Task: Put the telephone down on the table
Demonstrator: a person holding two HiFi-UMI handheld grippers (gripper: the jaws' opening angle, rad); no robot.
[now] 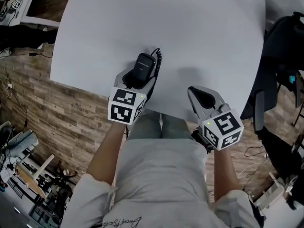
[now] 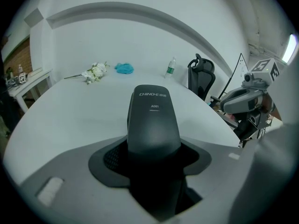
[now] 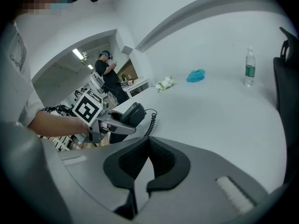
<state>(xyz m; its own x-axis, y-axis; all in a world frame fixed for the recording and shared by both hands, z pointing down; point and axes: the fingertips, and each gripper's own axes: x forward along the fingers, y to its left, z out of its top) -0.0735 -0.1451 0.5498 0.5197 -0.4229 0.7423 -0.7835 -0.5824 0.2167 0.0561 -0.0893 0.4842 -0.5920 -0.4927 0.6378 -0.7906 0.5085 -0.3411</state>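
Head view checked first. Found telephone (image 1: 143, 66) grasped between jaws of left gripper (image 1: 139, 77), lower centre of frame, over near edge of white surface (image 1: 199, 32); contact with surface not confirmed. Noted coiled cord (image 1: 157, 60) trailing at right of telephone. Found right gripper (image 1: 198, 95) at lower right, jaws closed on nothing, well apart from telephone. Judged risks as follows: hard drop if released while aloft; tipping off toward floor (image 1: 57, 108) if set too near edge; dragging by cord tension.
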